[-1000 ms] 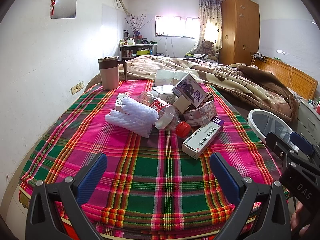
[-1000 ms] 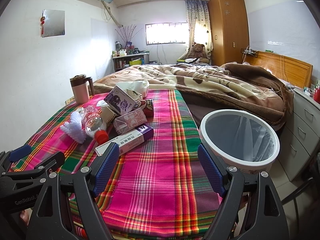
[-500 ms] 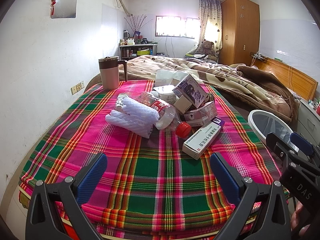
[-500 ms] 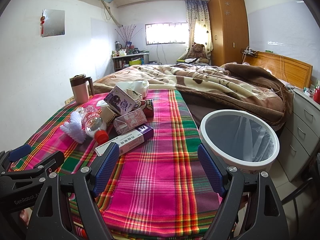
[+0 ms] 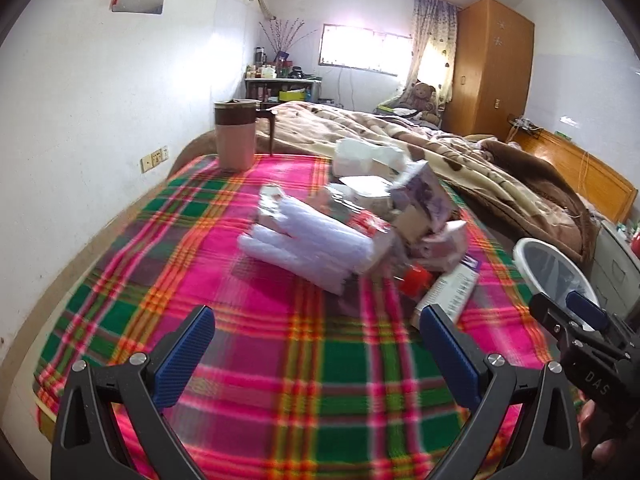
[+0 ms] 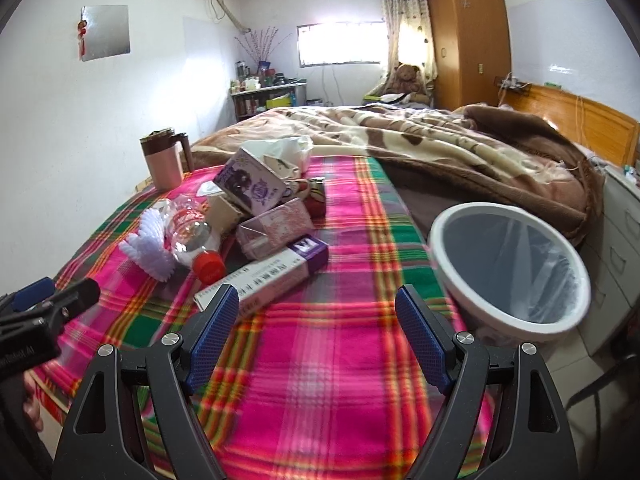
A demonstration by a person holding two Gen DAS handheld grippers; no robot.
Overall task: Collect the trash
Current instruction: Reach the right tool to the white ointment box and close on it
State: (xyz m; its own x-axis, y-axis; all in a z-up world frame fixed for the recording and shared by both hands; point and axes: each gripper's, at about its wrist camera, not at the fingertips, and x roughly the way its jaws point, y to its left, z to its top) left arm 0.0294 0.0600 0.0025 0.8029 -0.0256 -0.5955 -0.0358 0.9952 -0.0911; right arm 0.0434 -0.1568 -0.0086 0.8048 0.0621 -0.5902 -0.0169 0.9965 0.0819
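Trash lies heaped mid-way across the plaid cloth [image 6: 320,380], both grippers short of it. From the left: mug [image 6: 164,162] standing apart; white ridged foam roll [image 6: 150,250], soft and light; clear bottle [image 6: 192,232] with red cap, light, probably slick, best pinched at the neck; crumpled cartons [image 6: 276,228], crushable; long white box [image 6: 264,278] nearest, stiff, take across its narrow sides. Lined bin [image 6: 508,268] waits at right, off the bed's edge. Left gripper [image 5: 316,356]: jaws spread wide, empty. Right gripper [image 6: 316,336]: jaws likewise apart, holding nothing.
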